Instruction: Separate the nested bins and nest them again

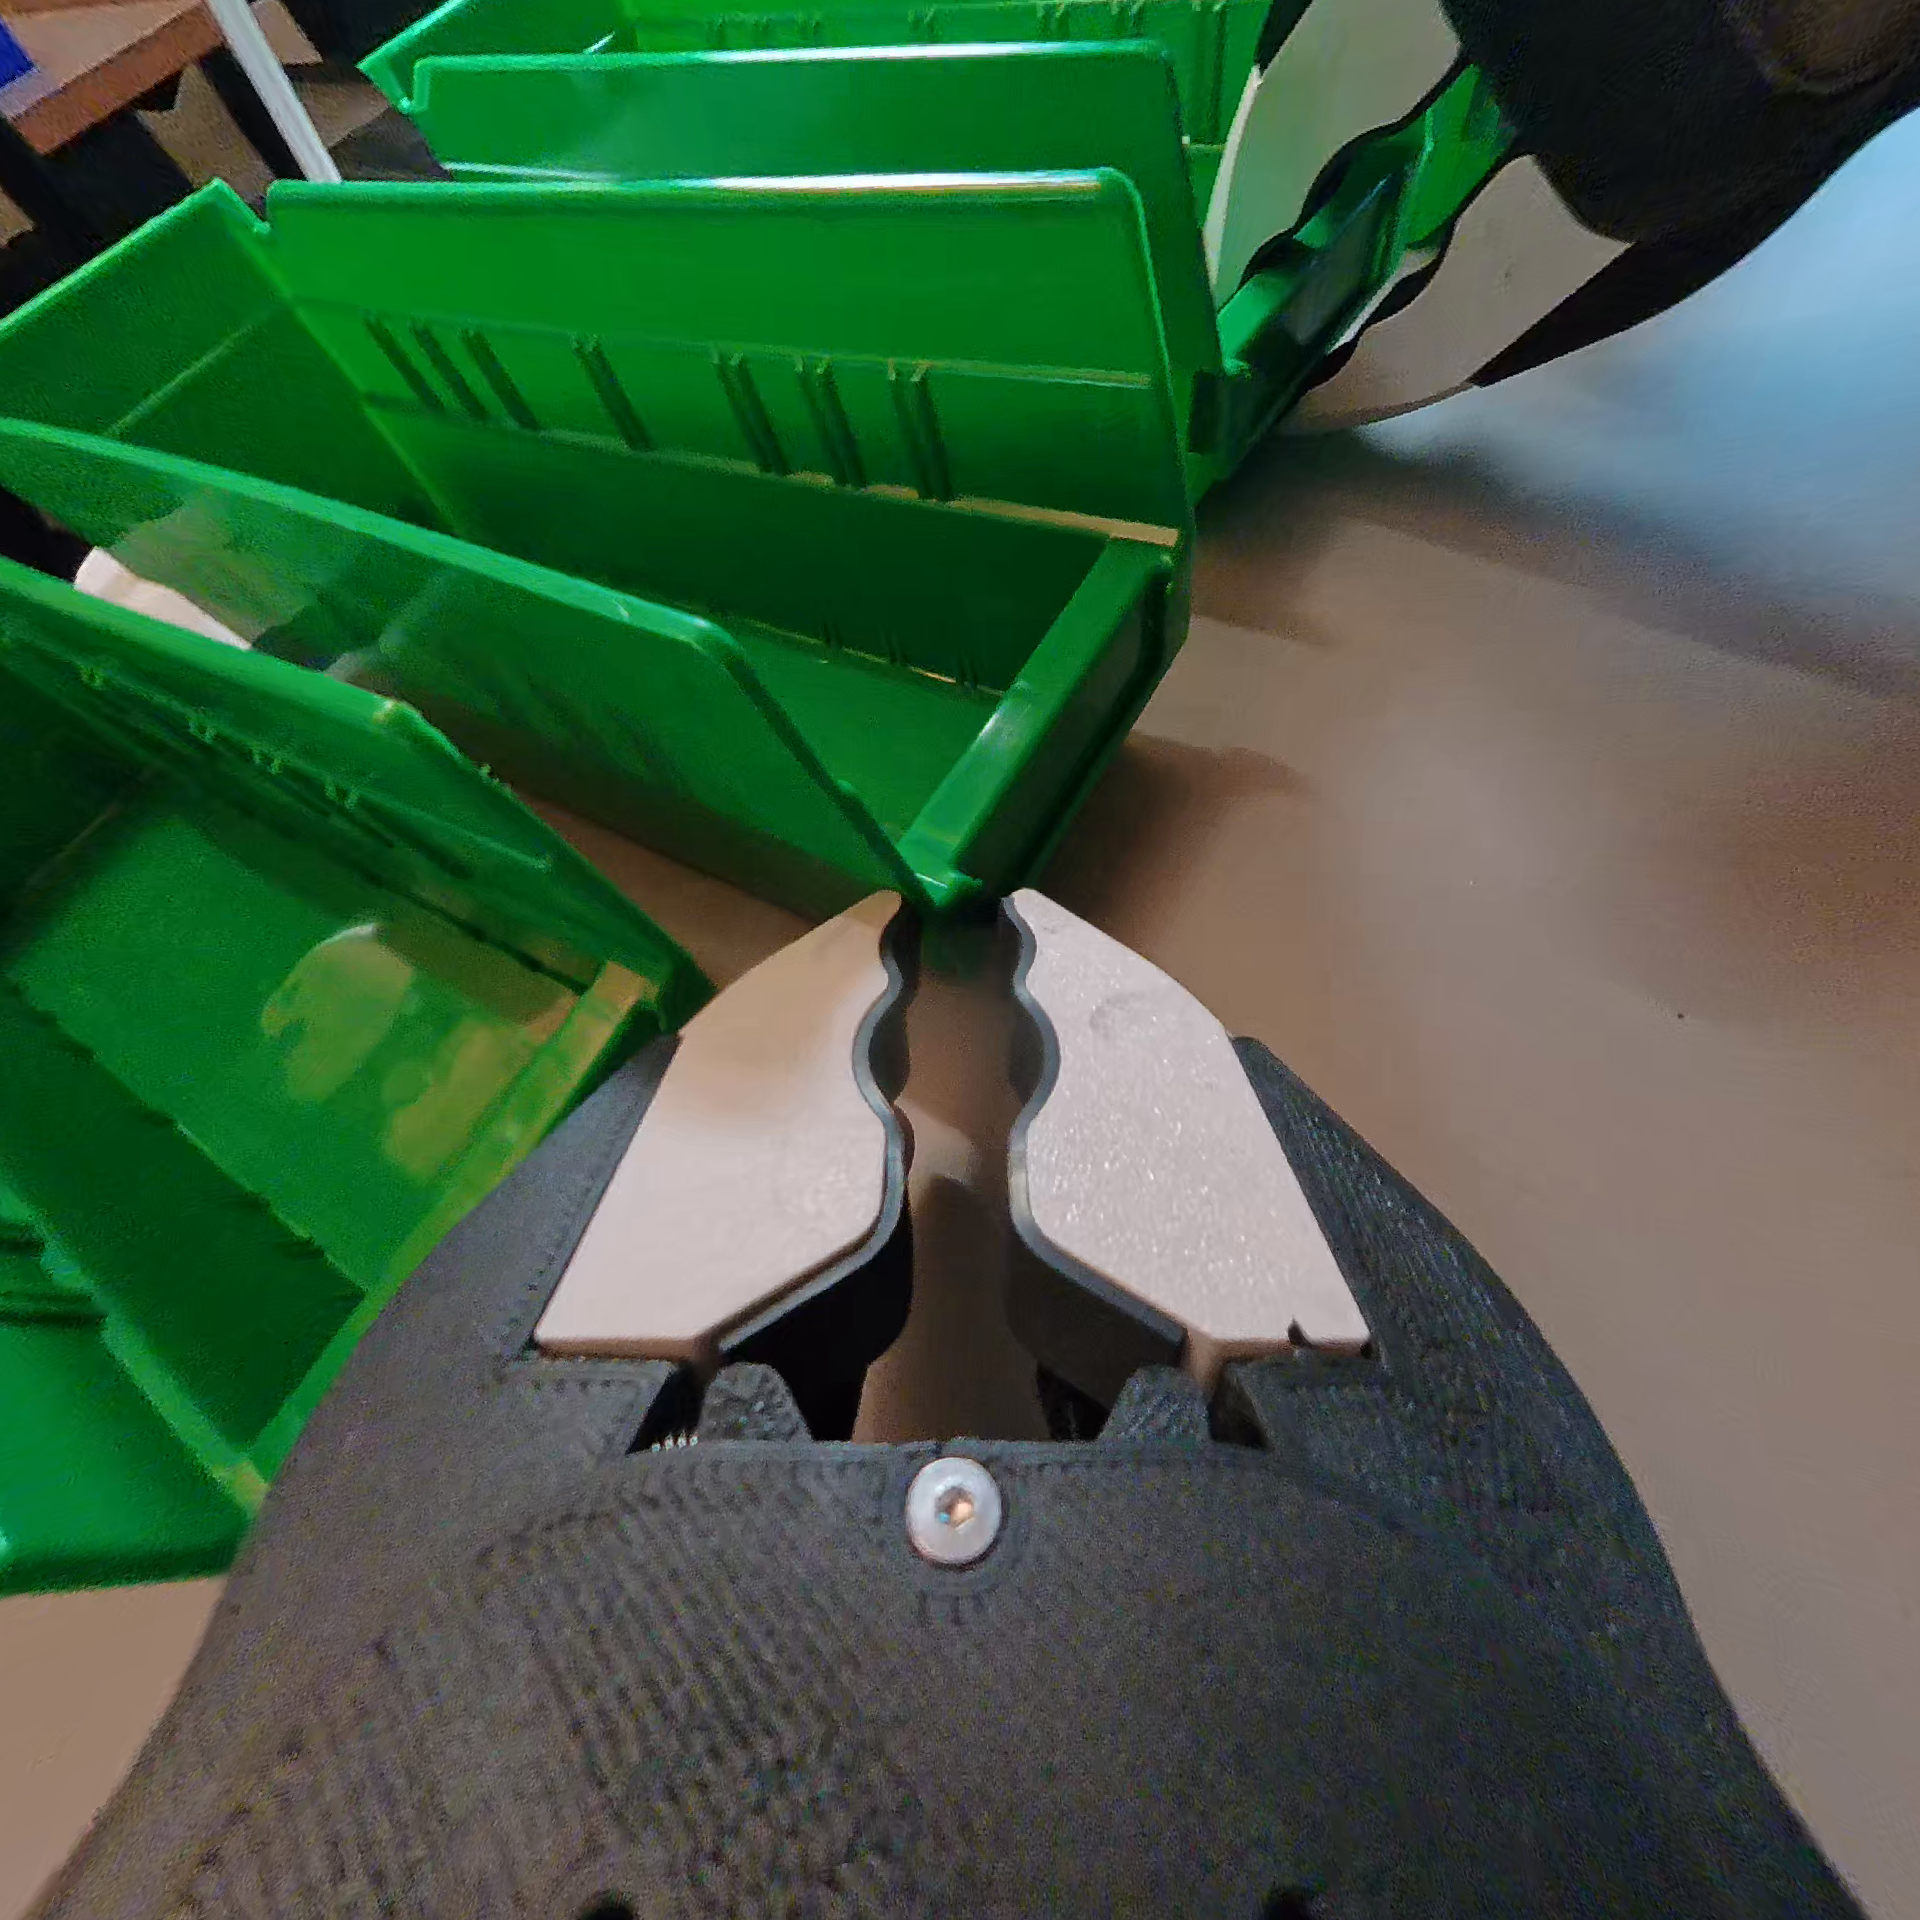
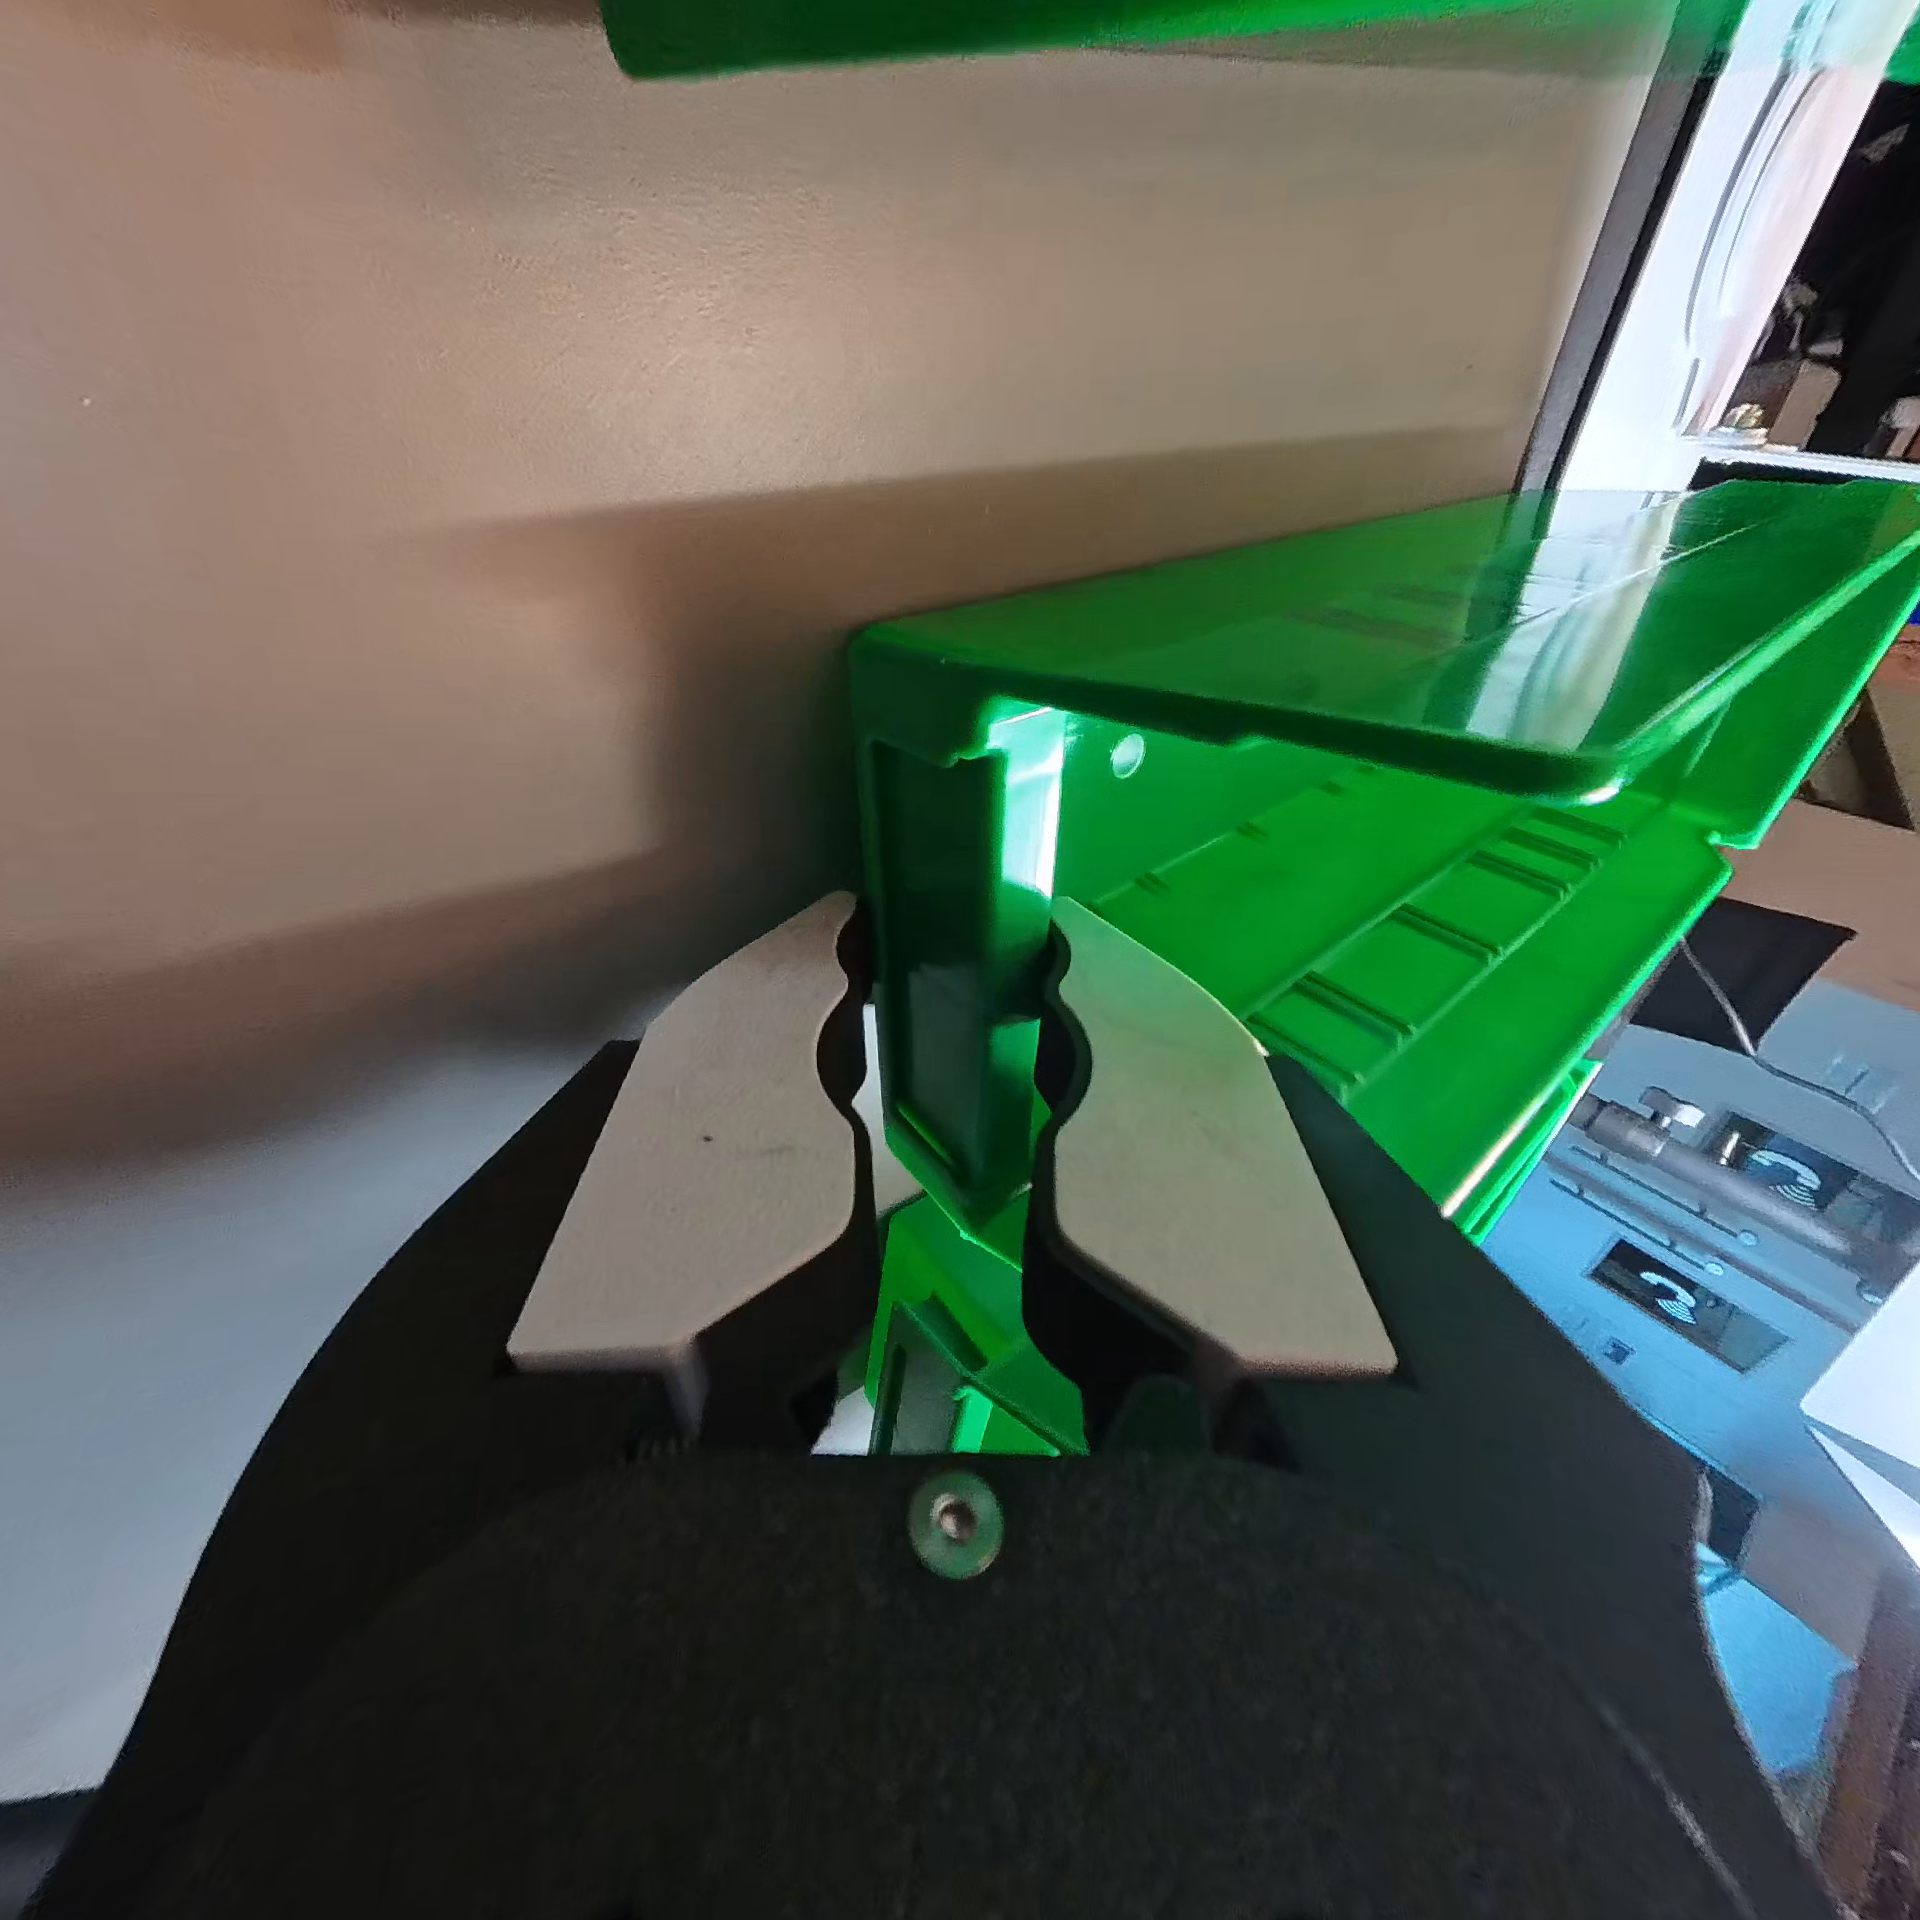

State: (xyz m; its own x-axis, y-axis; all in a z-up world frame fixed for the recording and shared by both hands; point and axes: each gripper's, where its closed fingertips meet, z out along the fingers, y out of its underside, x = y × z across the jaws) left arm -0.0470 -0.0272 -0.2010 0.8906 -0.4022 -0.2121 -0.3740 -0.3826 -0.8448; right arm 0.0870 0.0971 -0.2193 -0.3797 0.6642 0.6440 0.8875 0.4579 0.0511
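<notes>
In the left wrist view the left tool (image 1: pixel 954 920) points at the near corner of a green bin (image 1: pixel 727 582) that sits on the brown surface (image 1: pixel 1507 935). Its two fingers stand slightly apart with that corner just at their tips; whether they pinch it or merely touch it I cannot tell. Beyond this bin more green bins (image 1: pixel 810 114) stand packed one behind another, and another green bin (image 1: pixel 260 1039) lies just beside it, toward the camera. Past the far end of the row, part of the other tool (image 1: pixel 1662 125) shows as a dark shape.

In the right wrist view the right tool (image 2: pixel 951 971) is clamped on the upright corner rim of a green bin (image 2: pixel 1351 883), the rim sitting deep between the wavy pads. The bin is tipped on its side in this view, and the edge of a further green bin (image 2: pixel 1039 31) crosses the frame above it.

The step seems to be pulling one bin free of the row. It would go best with the right tool drawing straight along the nesting direction while the left steadies the neighbouring bin, avoiding any twist that jams the walls.

Only the left view shows the whole row; only the right shows a firm hold.
</notes>
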